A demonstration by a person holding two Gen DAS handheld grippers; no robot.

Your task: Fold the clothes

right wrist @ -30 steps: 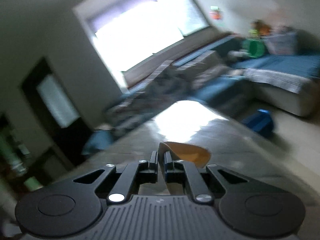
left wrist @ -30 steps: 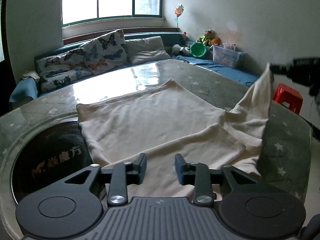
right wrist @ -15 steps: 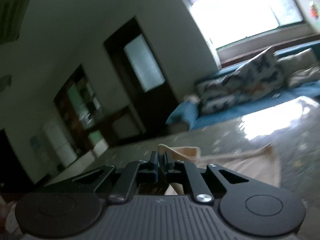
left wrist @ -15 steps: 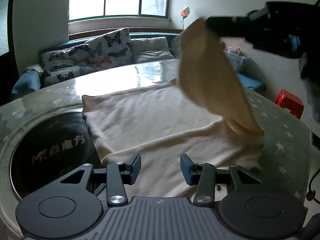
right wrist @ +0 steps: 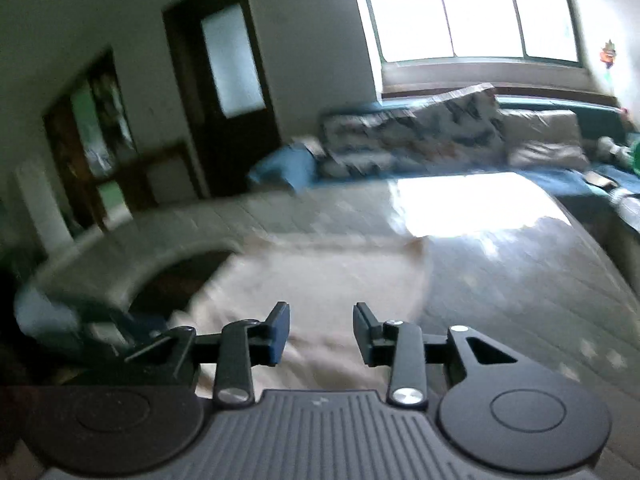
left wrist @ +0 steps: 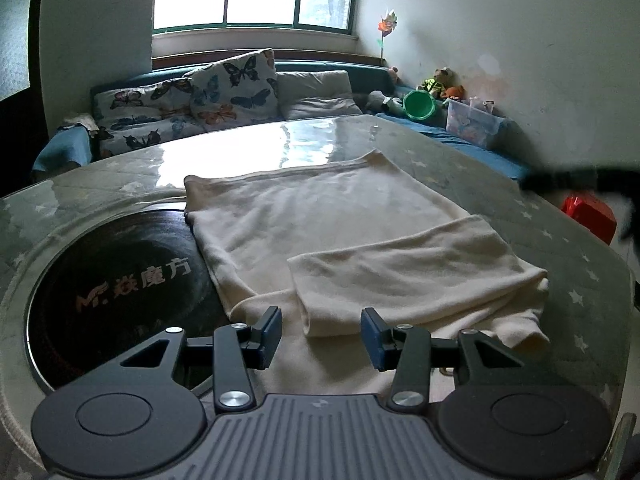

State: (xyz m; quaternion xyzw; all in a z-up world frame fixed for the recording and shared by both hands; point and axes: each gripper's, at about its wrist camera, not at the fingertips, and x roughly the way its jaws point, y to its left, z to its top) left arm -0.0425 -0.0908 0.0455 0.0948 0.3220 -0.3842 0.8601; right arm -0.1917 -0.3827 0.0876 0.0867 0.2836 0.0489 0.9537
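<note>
- The right gripper [right wrist: 321, 330] is seen with its jaws parted and nothing between them; they have just been opening, and the cream garment [right wrist: 320, 280] lies below them on the table [right wrist: 520, 280], released.
- The left gripper [left wrist: 321, 334] is held partly open above the garment's [left wrist: 328, 224] near edge, with cloth seen in the gap but no pad pressed on it.
- The garment is spread flat on the glass-topped table [left wrist: 500, 184], with a sleeve [left wrist: 408, 276] folded across its near part.
- It is judged that the folded sleeve could be dragged out of place if the left jaws were closed low over its end, since that end lies just ahead of the pads.
- The fold could be loosened by a brush from the right gripper as it passes close over the cloth; much of the right view is blurred, so clearance cannot be told.
- Slipping on the smooth glass is a likely risk if the cloth is pulled from one side only.
- On the dark round panel [left wrist: 120, 292] under the glass, "MF" and Chinese characters are printed; the last two are read as 魔方, the first not clearly.
</note>
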